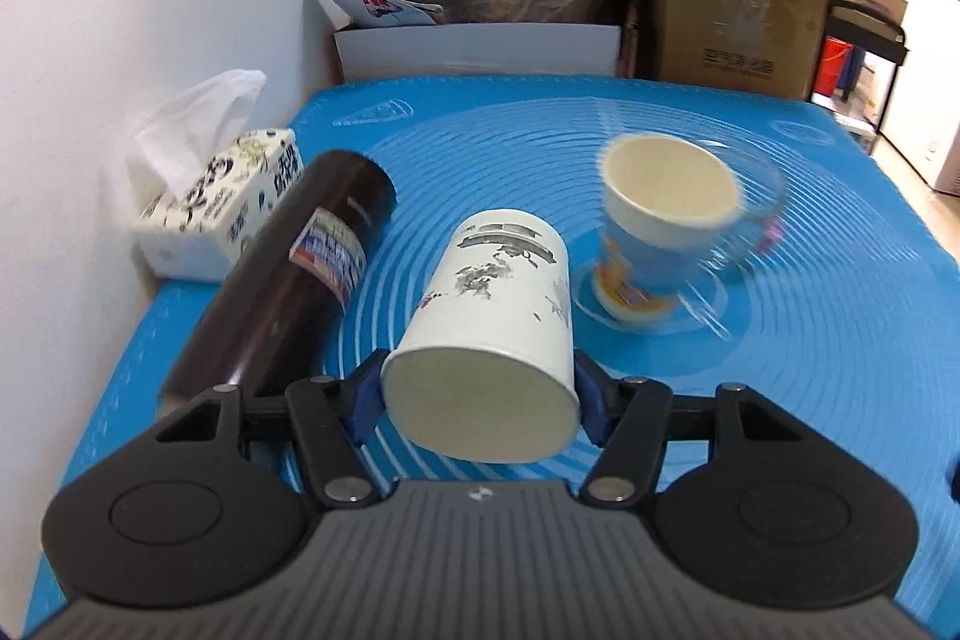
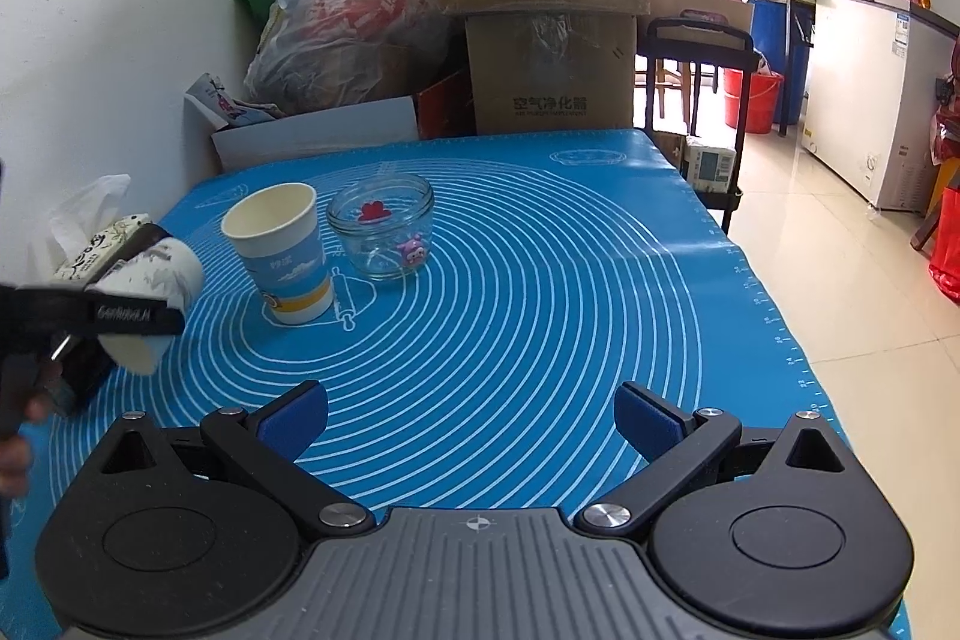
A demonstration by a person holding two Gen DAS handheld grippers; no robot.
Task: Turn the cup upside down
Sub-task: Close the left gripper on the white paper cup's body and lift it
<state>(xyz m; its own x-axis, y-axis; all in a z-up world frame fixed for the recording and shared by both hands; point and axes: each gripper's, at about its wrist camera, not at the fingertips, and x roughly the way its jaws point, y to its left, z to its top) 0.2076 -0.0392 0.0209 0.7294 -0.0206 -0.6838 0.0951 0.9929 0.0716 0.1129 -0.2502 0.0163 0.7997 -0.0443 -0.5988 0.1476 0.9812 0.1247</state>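
Fingers of the left gripper (image 1: 480, 394) pinch the white paper cup (image 1: 486, 334) at lower centre, tipped with its base toward the camera above the blue mat (image 1: 810, 340). Right gripper (image 2: 471, 418) hangs spread at bottom centre, holding nothing.

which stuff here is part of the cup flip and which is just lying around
In the job: white paper cup, clamped tilted in the left gripper.
Lying about: blue paper cup, glass jar, dark bottle, tissue box; right gripper open, idle.
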